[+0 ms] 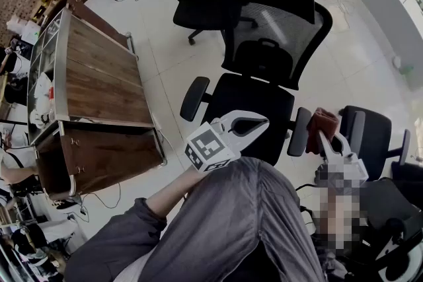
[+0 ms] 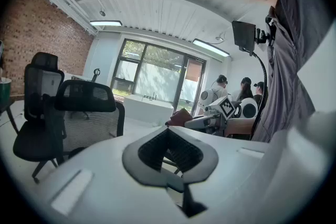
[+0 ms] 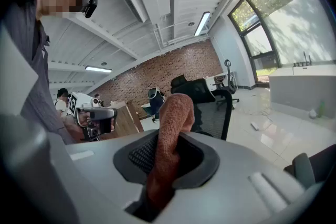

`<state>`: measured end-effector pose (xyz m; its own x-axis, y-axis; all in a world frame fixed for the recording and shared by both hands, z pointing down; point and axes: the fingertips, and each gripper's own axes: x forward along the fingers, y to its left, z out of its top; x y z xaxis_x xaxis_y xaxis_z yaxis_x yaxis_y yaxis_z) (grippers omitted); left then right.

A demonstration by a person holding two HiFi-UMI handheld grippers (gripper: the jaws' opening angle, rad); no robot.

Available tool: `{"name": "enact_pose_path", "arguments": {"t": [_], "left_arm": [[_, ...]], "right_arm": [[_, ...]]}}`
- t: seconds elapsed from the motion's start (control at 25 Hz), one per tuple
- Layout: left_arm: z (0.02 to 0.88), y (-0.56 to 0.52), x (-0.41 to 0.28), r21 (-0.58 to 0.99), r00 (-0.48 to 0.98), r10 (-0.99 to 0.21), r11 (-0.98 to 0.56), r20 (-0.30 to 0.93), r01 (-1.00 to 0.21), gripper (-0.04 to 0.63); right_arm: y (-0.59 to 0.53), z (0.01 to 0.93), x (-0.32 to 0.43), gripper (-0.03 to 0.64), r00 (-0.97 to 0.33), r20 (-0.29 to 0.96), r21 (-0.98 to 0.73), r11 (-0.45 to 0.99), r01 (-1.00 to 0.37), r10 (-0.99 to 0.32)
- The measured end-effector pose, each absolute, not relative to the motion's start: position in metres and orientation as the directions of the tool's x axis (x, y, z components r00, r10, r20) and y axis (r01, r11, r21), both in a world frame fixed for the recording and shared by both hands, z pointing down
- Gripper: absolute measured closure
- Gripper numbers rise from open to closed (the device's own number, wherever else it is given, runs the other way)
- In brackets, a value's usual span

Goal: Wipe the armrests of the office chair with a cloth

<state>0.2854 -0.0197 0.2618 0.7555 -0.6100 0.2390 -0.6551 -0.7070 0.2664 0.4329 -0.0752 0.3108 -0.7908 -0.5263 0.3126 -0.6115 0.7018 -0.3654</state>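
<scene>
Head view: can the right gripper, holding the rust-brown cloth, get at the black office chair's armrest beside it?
Probably yes: the rust-brown cloth in the right gripper's tongs sits just beside that black padded armrest, with nothing between them.

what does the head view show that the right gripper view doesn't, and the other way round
Only the head view: the black mesh-back office chair's padded seat and its two black armrests.
Only the right gripper view: the white ceiling with strip lights and the tall window with trees outside.
Both: the rust-brown terry cloth clamped in the right gripper, the chair's mesh back, and the left gripper with its marker cube.
</scene>
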Motion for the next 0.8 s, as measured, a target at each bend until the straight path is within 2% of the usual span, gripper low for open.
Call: {"name": "enact_pose_path", "arguments": {"t": [0.8], "left_arm": [[0.269, -0.033, 0.288, 0.271, 0.741, -0.619, -0.690, 0.260, -0.671, 0.580]], "right_arm": [[-0.097, 0.324, 0.430, 0.552, -0.803, 0.320, -0.375, 0.711, -0.595, -0.503]]}}
